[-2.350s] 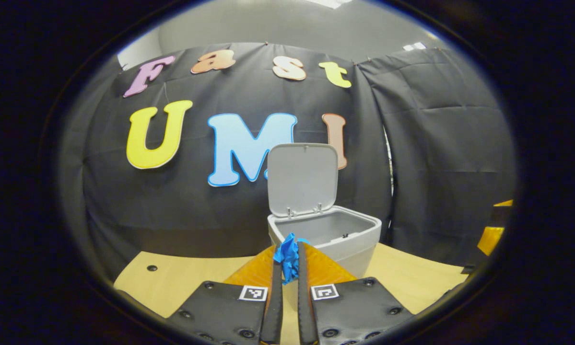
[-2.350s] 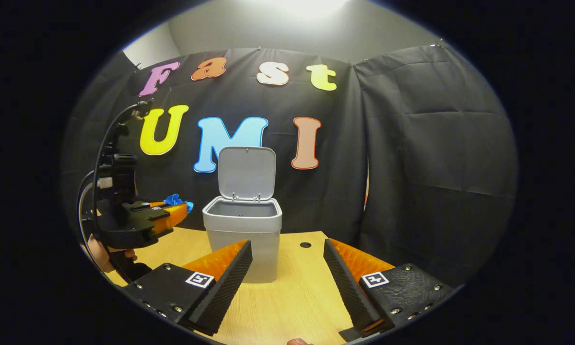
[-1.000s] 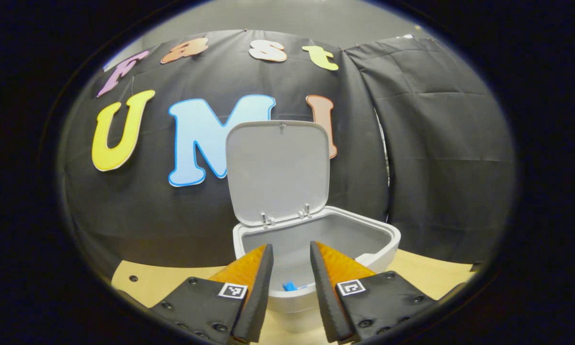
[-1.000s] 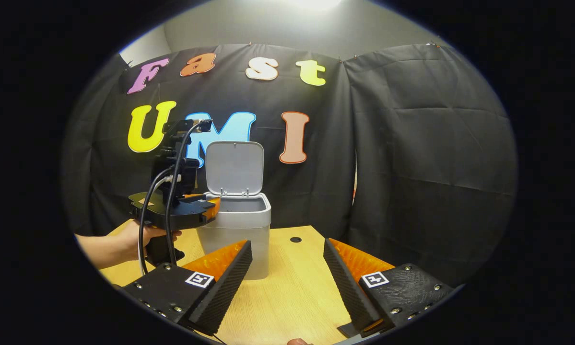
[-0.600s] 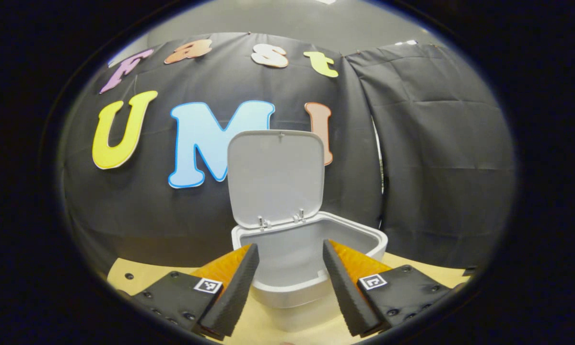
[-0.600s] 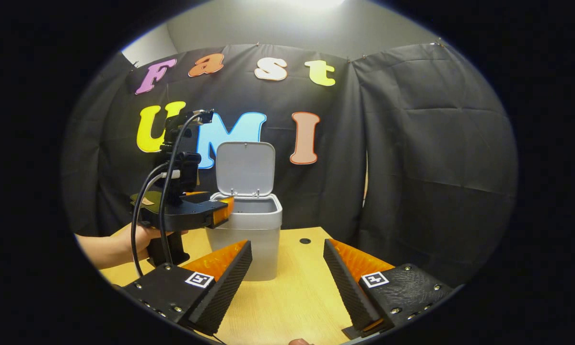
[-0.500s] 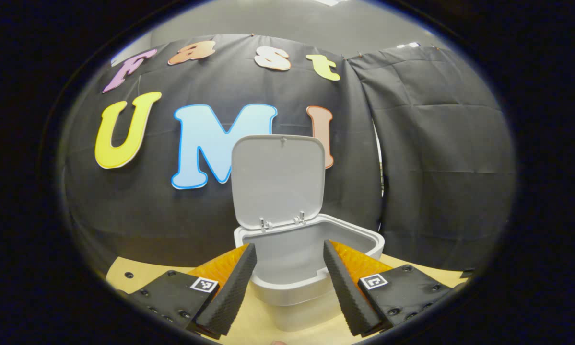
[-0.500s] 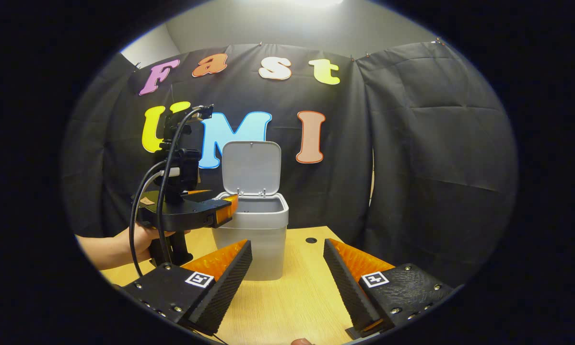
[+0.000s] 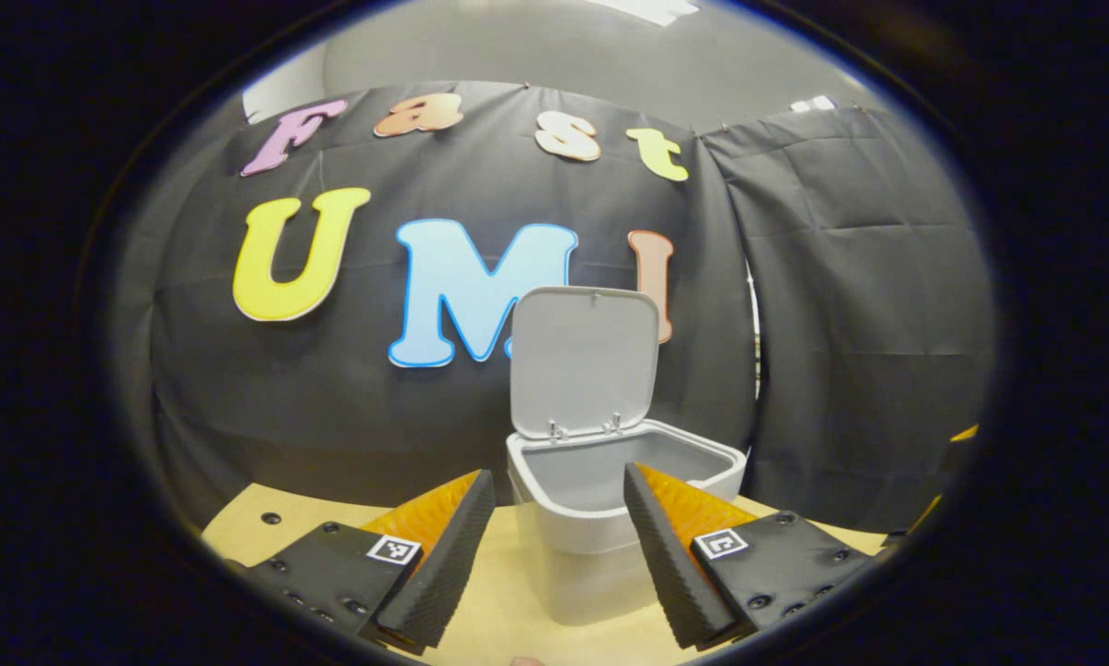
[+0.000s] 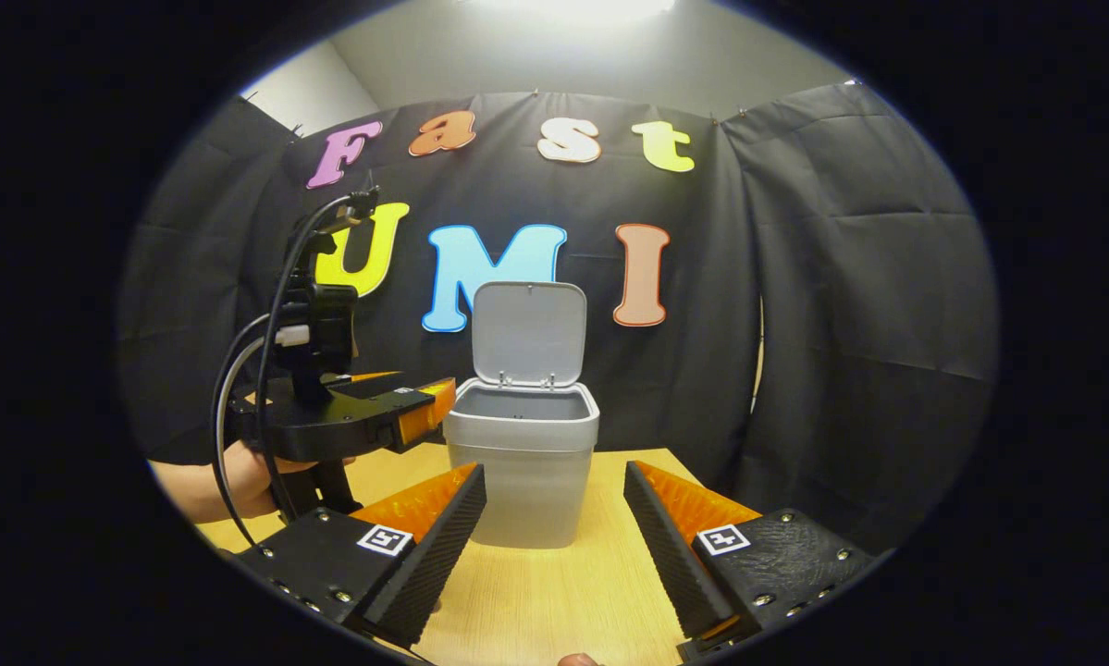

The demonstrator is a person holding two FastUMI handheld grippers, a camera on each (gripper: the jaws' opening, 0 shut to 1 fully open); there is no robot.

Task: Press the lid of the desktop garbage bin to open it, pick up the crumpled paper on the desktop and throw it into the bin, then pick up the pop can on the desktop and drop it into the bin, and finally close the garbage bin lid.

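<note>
Standing on a pale wood-grain worktop [image 10: 554,592], a grey desktop garbage bin [image 10: 522,472] has its lid [image 10: 528,333] tipped upright at the back, its mouth open toward the booth. Black cloth [image 10: 841,305] drapes the rear and the side of the booth, hung in loose folds, with a plain grey wall [image 10: 554,51] and a bright ceiling light above it. A small round hole [image 9: 270,518] marks the worktop's far edge in the left gripper view.

The left gripper [image 9: 554,536] points at the bin [image 9: 609,499] with its jaws wide apart and nothing between them; in the right gripper view it [image 10: 425,407] hangs just left of the bin's rim, held from below by a hand [image 10: 230,481], dark cables looping up behind it. The right gripper [image 10: 554,546] sits low over the worktop, well back from the bin, its jaws likewise spread and empty.

What lies inside the bin cannot be made out from either view.
</note>
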